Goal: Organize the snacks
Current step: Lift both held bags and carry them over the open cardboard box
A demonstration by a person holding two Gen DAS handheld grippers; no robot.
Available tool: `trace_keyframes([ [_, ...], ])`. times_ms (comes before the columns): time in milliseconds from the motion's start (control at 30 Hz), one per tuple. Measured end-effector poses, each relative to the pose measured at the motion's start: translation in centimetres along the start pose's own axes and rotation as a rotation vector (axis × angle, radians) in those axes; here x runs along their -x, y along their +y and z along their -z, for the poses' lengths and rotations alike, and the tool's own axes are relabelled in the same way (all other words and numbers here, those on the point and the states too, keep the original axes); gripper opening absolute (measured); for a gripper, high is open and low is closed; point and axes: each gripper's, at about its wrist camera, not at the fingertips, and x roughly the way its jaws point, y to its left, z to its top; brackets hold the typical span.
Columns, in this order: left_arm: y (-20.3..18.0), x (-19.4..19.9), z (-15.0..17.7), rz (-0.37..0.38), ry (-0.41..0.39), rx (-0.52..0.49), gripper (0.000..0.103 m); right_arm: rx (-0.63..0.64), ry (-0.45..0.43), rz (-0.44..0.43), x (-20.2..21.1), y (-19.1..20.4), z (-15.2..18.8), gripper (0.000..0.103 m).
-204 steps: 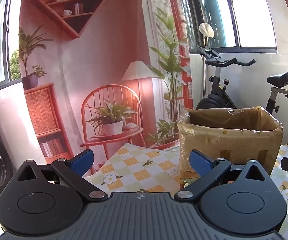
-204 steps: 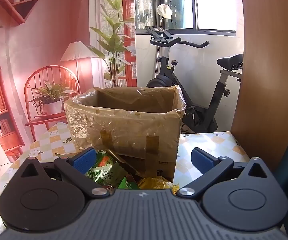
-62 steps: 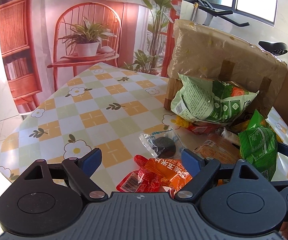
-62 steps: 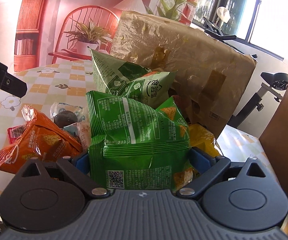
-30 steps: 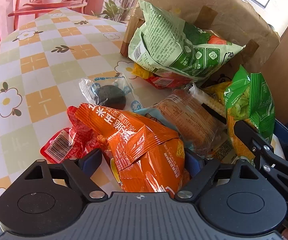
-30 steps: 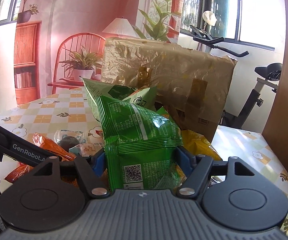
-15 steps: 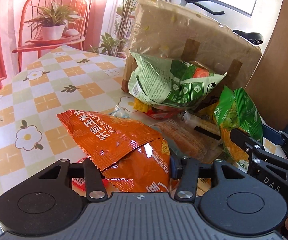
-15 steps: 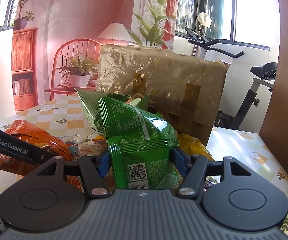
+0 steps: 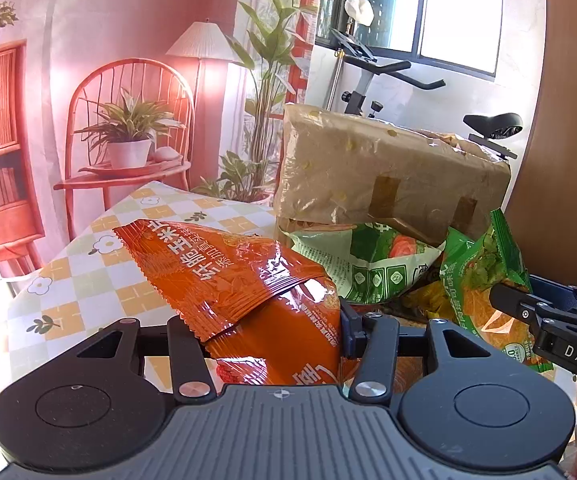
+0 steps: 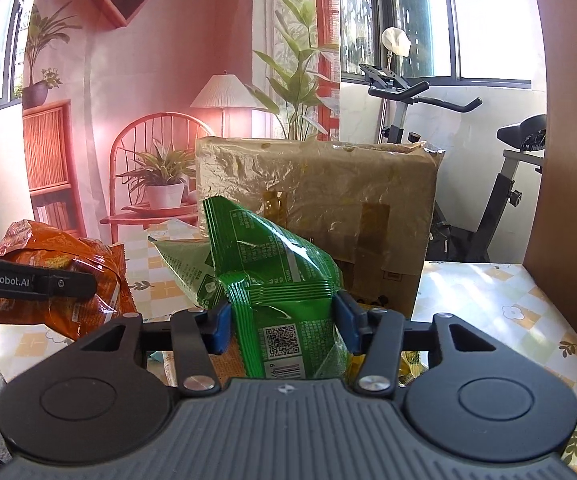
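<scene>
Left wrist view: left gripper point(image 9: 270, 336) pinches the orange snack bag point(image 9: 244, 288); the right gripper point(image 10: 282, 326), jaws just closing, clamps the green snack bag point(image 10: 276, 276), both raised before the cardboard box point(image 10: 328, 200).

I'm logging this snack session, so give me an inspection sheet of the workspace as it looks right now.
Surface: table under a checked cloth with flower prints.
Job's things: orange snack bag and green snack bag, each lifted in a tool; cardboard box wrapped in brown film behind them; a larger pale green bag leaning at the box's foot.
Clutter: more packets, partly hidden, piled by the box.
Grippers: left tool shut on the orange bag; right tool has just been closing, pads pressing the green bag.
Cables: nothing seen.
Surroundings: printed backdrop of a chair, lamp and plants; exercise bike by the window.
</scene>
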Motion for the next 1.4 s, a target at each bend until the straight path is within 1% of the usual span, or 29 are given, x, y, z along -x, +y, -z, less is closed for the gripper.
trace_keyframes([
  [100,0.1,0.8,-1.1,-0.002,-0.038,-0.018,0.053,-0.048,-0.014,-0.021,0.8,-0.4,-1.2,0.052],
  [167,0.0,1.4,-2.3,-0.004,-0.08,-0.04,0.053,-0.08,-0.035,-0.04,1.5,-0.8,-2.6,0.051],
  [333,-0.9,2.8,-6.4,0.001,-0.197,-0.09,0.053,-0.131,-0.098,-0.067,2.7,-1.9,-6.7,0.049],
  [400,-1.3,2.8,-8.1,0.007,-0.231,-0.103,0.053,-0.14,-0.115,-0.069,2.9,-2.4,-8.3,0.049],
  [533,-2.7,2.4,-11.3,0.03,-0.292,-0.127,0.053,-0.153,-0.155,-0.074,2.7,-3.7,-12.0,0.048],
  [633,-4.5,1.2,-14.0,0.044,-0.338,-0.171,0.053,-0.154,-0.184,-0.076,1.5,-4.7,-15.0,0.048],
  [700,-5.6,-0.1,-15.7,0.048,-0.348,-0.202,0.053,-0.141,-0.201,-0.067,0.4,-5.3,-16.7,0.048],
  [767,-6.9,-1.5,-17.3,0.054,-0.342,-0.223,0.053,-0.144,-0.208,-0.054,-1.0,-6.0,-18.0,0.048],
  [867,-8.2,-4.7,-19.7,0.067,-0.305,-0.235,0.053,-0.181,-0.182,-0.034,-4.1,-7.5,-19.3,0.048],
  [933,-9.0,-6.9,-21.0,0.067,-0.278,-0.243,0.053,-0.231,-0.137,-0.015,-6.6,-8.9,-19.7,0.048],
  [1033,-9.9,-11.0,-22.4,0.04,-0.233,-0.274,0.053,-0.32,-0.042,-0.005,-10.4,-11.0,-19.8,0.048],
  [1133,-10.2,-15.1,-23.7,0.023,-0.173,-0.285,0.053,-0.372,0.044,0.009,-13.9,-12.6,-19.8,0.048],
  [1267,-10.1,-19.4,-23.8,0.022,-0.104,-0.293,0.054,-0.403,0.127,0.047,-17.2,-13.6,-19.6,0.049],
  [1333,-9.8,-21.2,-23.6,0.024,-0.065,-0.28,0.055,-0.427,0.169,0.062,-18.4,-13.9,-19.3,0.049],
  [1400,-9.0,-22.3,-23.4,0.046,-0.031,-0.251,0.058,-0.416,0.197,0.089,-19.2,-14.0,-19.0,0.05],
])
